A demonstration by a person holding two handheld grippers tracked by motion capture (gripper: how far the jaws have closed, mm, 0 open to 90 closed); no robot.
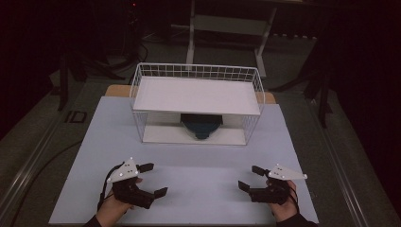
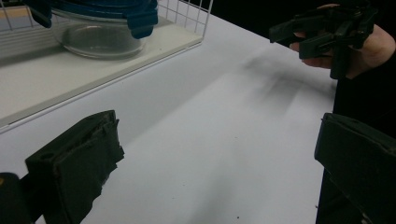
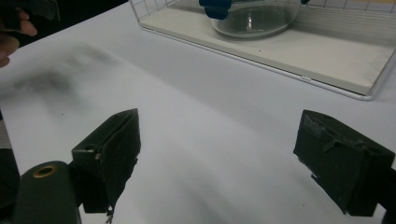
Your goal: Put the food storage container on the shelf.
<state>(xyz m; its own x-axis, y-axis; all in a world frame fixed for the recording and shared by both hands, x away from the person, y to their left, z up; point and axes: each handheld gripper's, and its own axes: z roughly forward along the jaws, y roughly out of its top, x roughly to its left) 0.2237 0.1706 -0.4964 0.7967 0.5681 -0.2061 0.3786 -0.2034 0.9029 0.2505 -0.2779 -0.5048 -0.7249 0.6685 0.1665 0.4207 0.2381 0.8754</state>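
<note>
Two shelves make the white wire rack (image 1: pixel 196 71), the biggest thing on the pale table (image 1: pixel 108 137) that I watch from far. It stands at the far middle of the table, and its upper shelf is a bare white board. On the lower shelf, under that board, sits the glass container (image 1: pixel 202 126). It is a round bowl of clear glass with a dark blue lid, and blue clips hang down over its rim. In the left gripper view the bowl (image 2: pixel 95 37) looks empty, and it rests on the cream bottom board, behind the thin wire edge of the rack. From above, the upper shelf covers most of the container, so I see mainly the front part of the lid.

My left gripper (image 1: pixel 152 178) is low at the near left of the table, held in a hand, with its jaws spread wide and nothing between them. My right gripper (image 1: pixel 250 178) is at the near right, also with jaws wide apart and without load. Both are well apart from the rack, and bare table surface lies between them and the container.
</note>
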